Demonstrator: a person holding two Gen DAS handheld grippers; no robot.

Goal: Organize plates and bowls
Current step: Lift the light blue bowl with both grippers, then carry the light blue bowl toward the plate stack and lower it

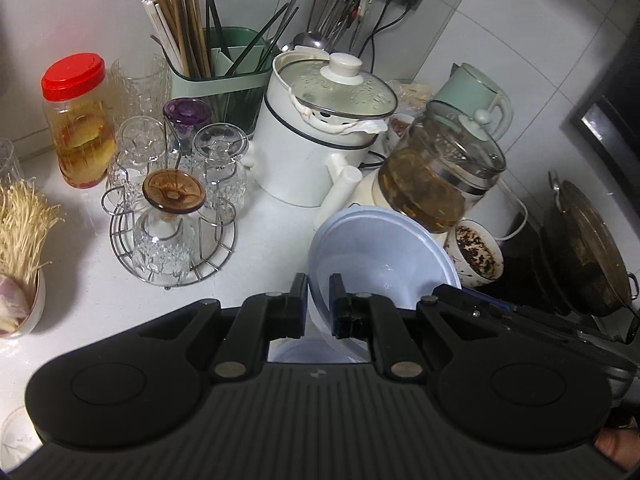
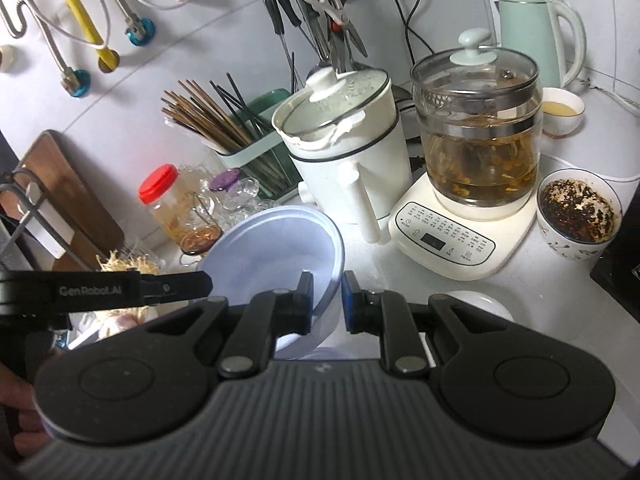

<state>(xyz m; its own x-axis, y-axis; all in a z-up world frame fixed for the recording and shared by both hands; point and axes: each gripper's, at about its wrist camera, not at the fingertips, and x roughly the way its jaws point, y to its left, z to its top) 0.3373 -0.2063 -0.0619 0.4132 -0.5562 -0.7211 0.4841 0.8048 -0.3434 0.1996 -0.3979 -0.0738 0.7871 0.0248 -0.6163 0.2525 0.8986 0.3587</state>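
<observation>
White electric pot (image 2: 352,148) with glass lid, just beside glass kettle (image 2: 476,136) of brownish tea on cream base. Green holder (image 1: 224,80) full of wooden chopsticks behind. Red-lidded jar (image 1: 78,120) near wire rack (image 1: 172,216) of upturned glasses.

Pale-blue bowl (image 1: 384,256) – red-lidded jar (image 1: 78,120), white pot (image 1: 316,148), blk grippers (image 1: 319,300)

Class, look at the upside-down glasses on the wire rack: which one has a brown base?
The front glass, nearest the camera: its base is amber-brown. One glass behind has a purple base; the others are clear.
</observation>
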